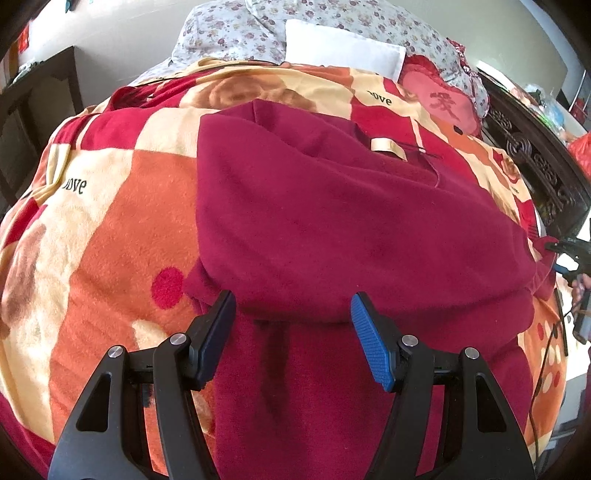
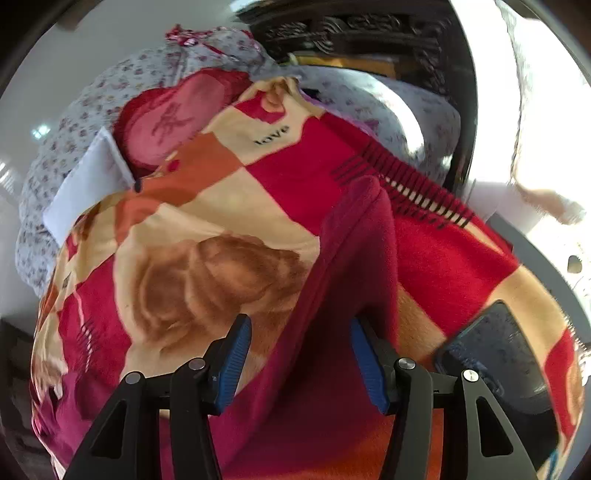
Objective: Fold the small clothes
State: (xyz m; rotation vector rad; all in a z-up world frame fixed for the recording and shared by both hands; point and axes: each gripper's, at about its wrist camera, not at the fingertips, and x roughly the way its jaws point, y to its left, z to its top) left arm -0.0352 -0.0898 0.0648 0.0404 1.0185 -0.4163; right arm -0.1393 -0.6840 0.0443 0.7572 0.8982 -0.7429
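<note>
A dark red fleece garment [image 1: 332,221] lies spread on a patterned blanket [image 1: 110,240], with a beige neck label [image 1: 388,147] near its far edge. Its near part is folded over, forming a thick edge. My left gripper [image 1: 293,299] hangs open just over that folded edge, its blue pads apart and pressing nothing. In the right wrist view a long strip of the same garment [image 2: 351,258] runs away from me across the blanket [image 2: 207,221]. My right gripper [image 2: 300,321] stands open astride that strip, with the fabric between the pads but not pinched.
A dark phone [image 2: 495,350] lies on the blanket just right of the right gripper. A white pillow [image 1: 343,48], a pink heart cushion [image 1: 443,103] and a floral quilt [image 1: 229,33] sit at the far end. Dark carved wooden furniture [image 1: 535,166] borders the right side.
</note>
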